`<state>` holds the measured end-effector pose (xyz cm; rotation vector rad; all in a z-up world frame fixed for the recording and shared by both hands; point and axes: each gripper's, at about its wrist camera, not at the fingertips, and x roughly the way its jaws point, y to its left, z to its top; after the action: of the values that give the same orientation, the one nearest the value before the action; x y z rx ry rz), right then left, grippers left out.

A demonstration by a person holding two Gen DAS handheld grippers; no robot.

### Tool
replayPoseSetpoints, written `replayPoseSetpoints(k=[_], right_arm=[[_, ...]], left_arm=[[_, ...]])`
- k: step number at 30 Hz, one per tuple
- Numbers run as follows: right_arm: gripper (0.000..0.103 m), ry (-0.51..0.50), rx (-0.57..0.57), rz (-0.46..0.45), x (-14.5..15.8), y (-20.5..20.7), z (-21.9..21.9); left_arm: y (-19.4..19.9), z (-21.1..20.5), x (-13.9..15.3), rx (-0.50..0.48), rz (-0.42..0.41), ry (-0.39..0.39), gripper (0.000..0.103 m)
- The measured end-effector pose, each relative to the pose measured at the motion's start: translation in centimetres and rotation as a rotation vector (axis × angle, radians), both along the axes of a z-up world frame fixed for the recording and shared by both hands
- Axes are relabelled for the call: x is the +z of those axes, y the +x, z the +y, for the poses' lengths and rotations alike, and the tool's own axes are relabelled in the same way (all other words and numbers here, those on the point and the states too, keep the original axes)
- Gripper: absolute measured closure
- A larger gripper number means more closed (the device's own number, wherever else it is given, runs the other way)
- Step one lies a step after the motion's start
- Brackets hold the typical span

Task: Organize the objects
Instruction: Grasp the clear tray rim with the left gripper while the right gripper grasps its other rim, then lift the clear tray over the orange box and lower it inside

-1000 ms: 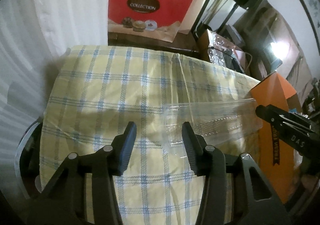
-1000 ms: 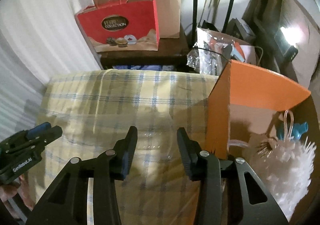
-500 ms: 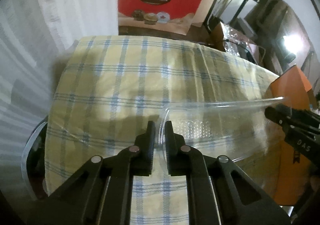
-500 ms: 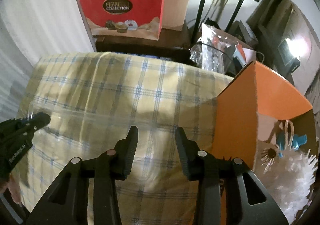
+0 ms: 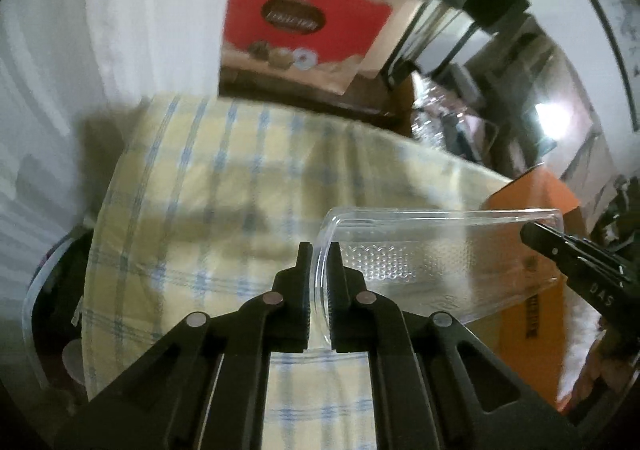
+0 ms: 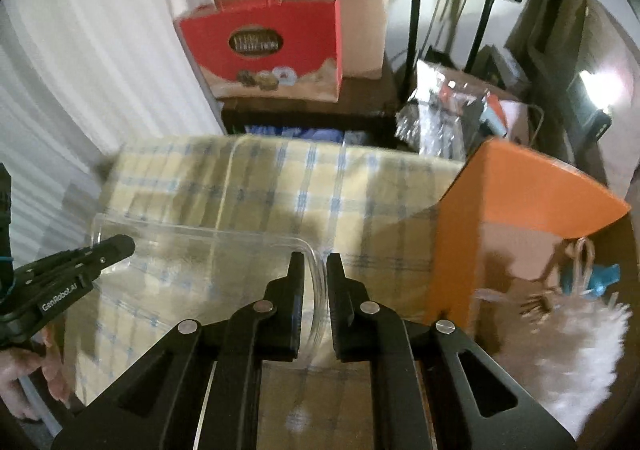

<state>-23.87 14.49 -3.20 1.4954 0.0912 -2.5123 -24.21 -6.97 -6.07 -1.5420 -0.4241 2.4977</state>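
While both hands worked together, the clear rectangular plastic tray [image 5: 436,262] hung between the two grippers, above the yellow cloth with blue checks [image 5: 224,185] that covered the table. The left gripper [image 5: 319,250] was clenched on the rim of one short end of the tray, and the thin rim stood between its two black fingers [image 5: 340,278]. The right gripper [image 6: 312,262] was clenched on the rim of the opposite short end in the same way. Its jaws had just been closing, and the rim of the tray was between them; the jaws of the left gripper had also closed within the last moment on their end of the rim. In the left wrist view the tip of the right gripper touched the far end of the tray, and in the right wrist view the tip of the left gripper touched the other end. The tray lay over the near part of the cloth, closer to the right edge of the table. Just beside that edge stood an orange cardboard box [image 6: 524,193], open, with a white fluffy duster [image 6: 576,354] inside it. Behind the far edge of the table a red paper gift bag [image 6: 268,49] stood on a dark shelf, beside a white curtain [image 6: 80,61]
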Motion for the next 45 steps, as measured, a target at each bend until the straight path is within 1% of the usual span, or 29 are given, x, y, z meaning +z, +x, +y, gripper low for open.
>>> replayPoseSetpoints(k=[6, 10, 15, 19, 21, 25, 30, 34, 40, 45], right_arm=[[0.093, 0.007, -0.028, 0.076, 4.9, 0.7, 3.2], [0.093, 0.007, -0.058, 0.097, 7.0, 1.0, 6.0], [0.093, 0.002, -0.118, 0.106, 8.3, 1.4, 10.4], [0.092, -0.005, -0.175, 0.104, 8.5, 1.6, 14.1], [0.093, -0.006, -0.192, 0.103, 8.5, 1.6, 15.7], [0.093, 0.033, -0.217, 0.104, 8.5, 1.2, 18.7], [0.093, 0.046, -0.255, 0.084, 7.2, 0.0, 22.4], [0.092, 0.036, -0.282, 0.069, 5.8, -1.2, 25.3], [0.092, 0.007, -0.307, 0.034, 3.4, -3.1, 28.1], [0.092, 0.018, -0.297, 0.009, 1.7, -3.6, 28.4]], left_arm=[[-0.3, 3.5, 4.6, -0.053, 0.071, 0.001, 0.097], [-0.8, 7.0, 6.8, -0.101, 0.104, -0.018, 0.097], [-1.4, 12.1, 7.9, -0.165, 0.121, -0.051, 0.096], [-2.4, 16.0, 8.2, -0.209, 0.119, -0.048, 0.096], [-2.7, 17.5, 8.1, -0.227, 0.116, -0.045, 0.096], [-3.7, 21.1, 7.5, -0.265, 0.094, -0.047, 0.096], [-4.7, 25.3, 7.0, -0.311, 0.093, -0.089, 0.095], [-5.7, 28.2, 5.8, -0.338, 0.087, -0.13, 0.095], [-6.5, 30.1, 3.9, -0.357, 0.074, -0.174, 0.094], [-6.6, 30.6, 2.3, -0.363, 0.047, -0.204, 0.093]])
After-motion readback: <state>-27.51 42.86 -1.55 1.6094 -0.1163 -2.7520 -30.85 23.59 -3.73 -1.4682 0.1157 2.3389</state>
